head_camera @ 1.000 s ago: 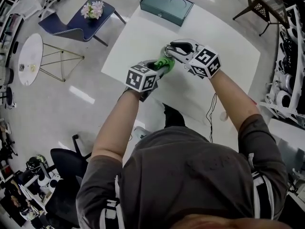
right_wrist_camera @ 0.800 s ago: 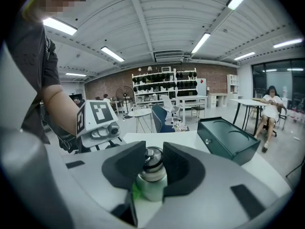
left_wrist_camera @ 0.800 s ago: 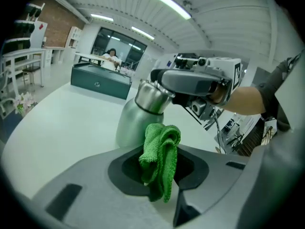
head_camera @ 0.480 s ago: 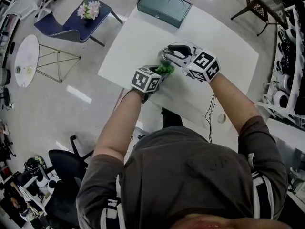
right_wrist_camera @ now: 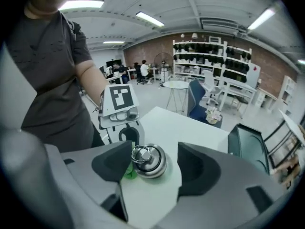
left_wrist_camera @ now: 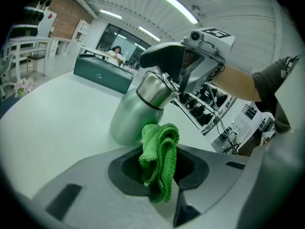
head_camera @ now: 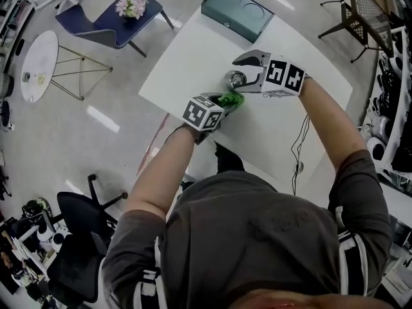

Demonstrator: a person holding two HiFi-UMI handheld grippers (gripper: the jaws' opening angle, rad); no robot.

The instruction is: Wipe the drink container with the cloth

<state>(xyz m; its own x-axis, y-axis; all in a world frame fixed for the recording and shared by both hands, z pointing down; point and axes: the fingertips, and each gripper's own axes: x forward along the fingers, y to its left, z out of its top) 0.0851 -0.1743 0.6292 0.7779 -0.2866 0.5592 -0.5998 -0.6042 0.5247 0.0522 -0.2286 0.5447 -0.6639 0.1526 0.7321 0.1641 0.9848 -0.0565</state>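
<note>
A steel drink flask [head_camera: 234, 80] stands on the white table [head_camera: 283, 121]. My left gripper [head_camera: 225, 102] is shut on a folded green cloth [head_camera: 232, 99], which hangs just beside the flask's lower body [left_wrist_camera: 128, 118]. In the left gripper view the cloth [left_wrist_camera: 159, 151] sits pinched between the pads. My right gripper [head_camera: 248, 71] hovers over the flask's cap [right_wrist_camera: 150, 160], and its jaws are opening. The cap with its ring lies between them, with a gap on the right side.
A teal box [head_camera: 235, 8] lies at the table's far edge. A cable [head_camera: 297, 147] trails over the near right of the table. On the floor to the left are a blue chair with flowers [head_camera: 116, 21] and a round side table [head_camera: 38, 73].
My right gripper's jaws have spread apart from the flask's cap. The left gripper with the cloth has shifted slightly right, still beside the flask.
</note>
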